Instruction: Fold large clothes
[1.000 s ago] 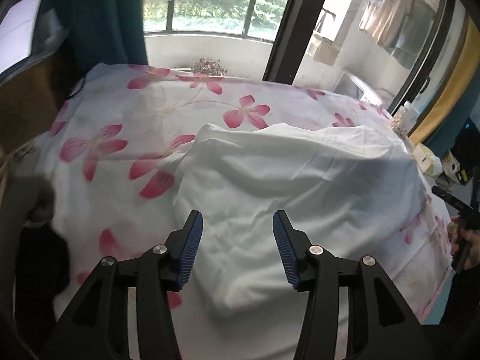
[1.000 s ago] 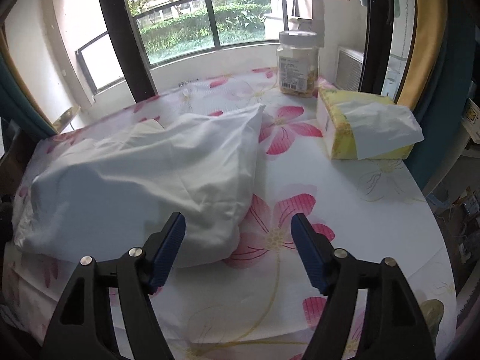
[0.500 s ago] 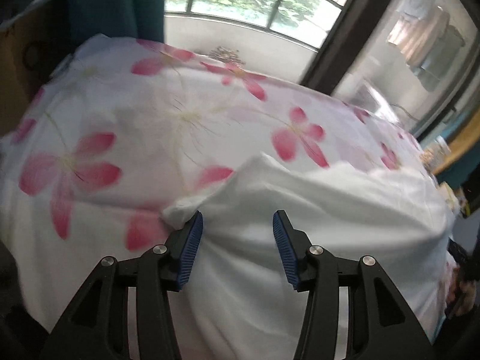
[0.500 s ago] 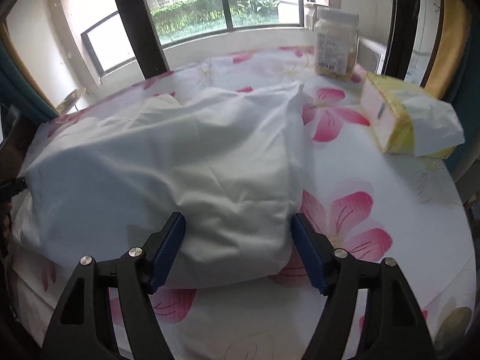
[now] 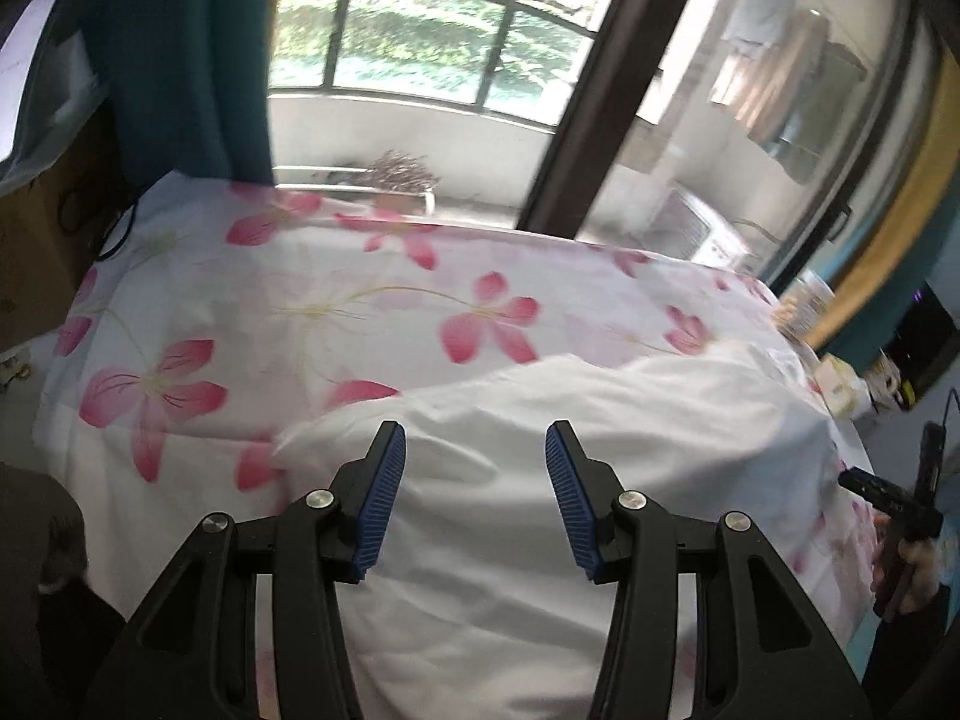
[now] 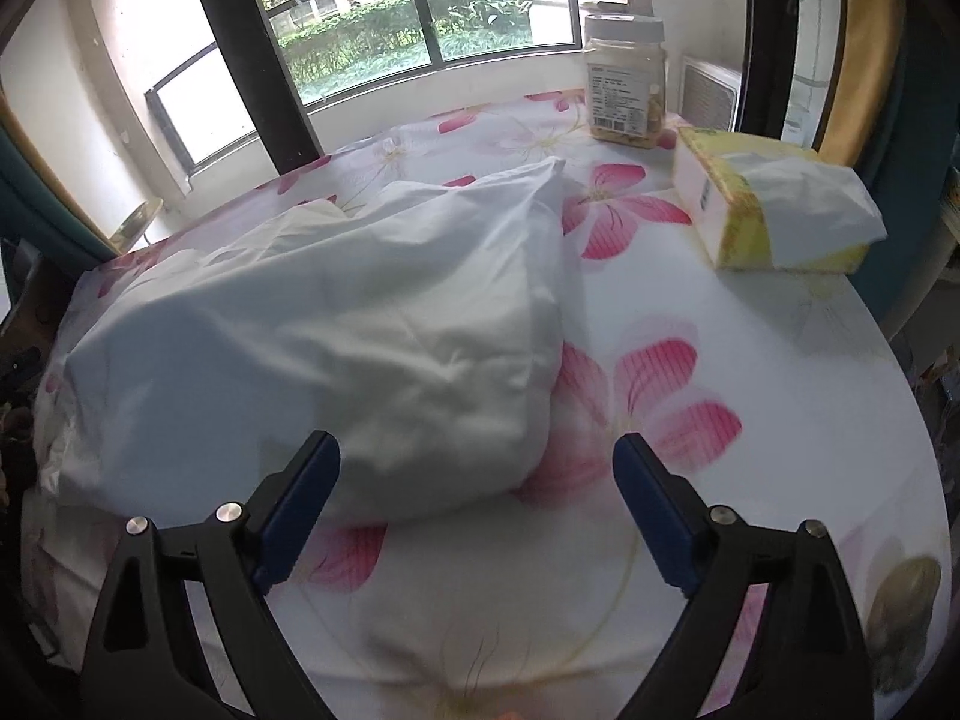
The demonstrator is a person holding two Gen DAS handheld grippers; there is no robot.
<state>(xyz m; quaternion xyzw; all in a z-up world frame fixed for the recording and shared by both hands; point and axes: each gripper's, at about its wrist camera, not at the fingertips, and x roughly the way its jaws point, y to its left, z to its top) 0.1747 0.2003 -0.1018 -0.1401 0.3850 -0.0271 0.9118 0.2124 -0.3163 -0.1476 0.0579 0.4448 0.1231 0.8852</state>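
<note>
A white garment point(image 6: 360, 330) lies folded in a puffy bundle on the table's pink-flowered cloth point(image 6: 690, 360). In the left wrist view the same garment point(image 5: 600, 450) fills the lower right. My left gripper point(image 5: 474, 450) hovers over its left end, open, with the pads apart from the fabric. My right gripper point(image 6: 476, 450) is at the garment's near right corner. Its jaws are opening wide, and the corner sits between them without either pad pressing on it.
A lidded clear jar point(image 6: 627, 84) and a yellow tissue pack point(image 6: 774, 204) stand at the table's far right. A teal curtain point(image 5: 186, 60) hangs at the back left by the window. The table's round edge curves down the right side. The hand holding the right gripper point(image 5: 900, 516) shows at the right edge.
The right gripper's jaws have spread wider around the garment's near corner. The left gripper dipped toward the garment's left end, then drew back and tilted up, so more of the window shows.
</note>
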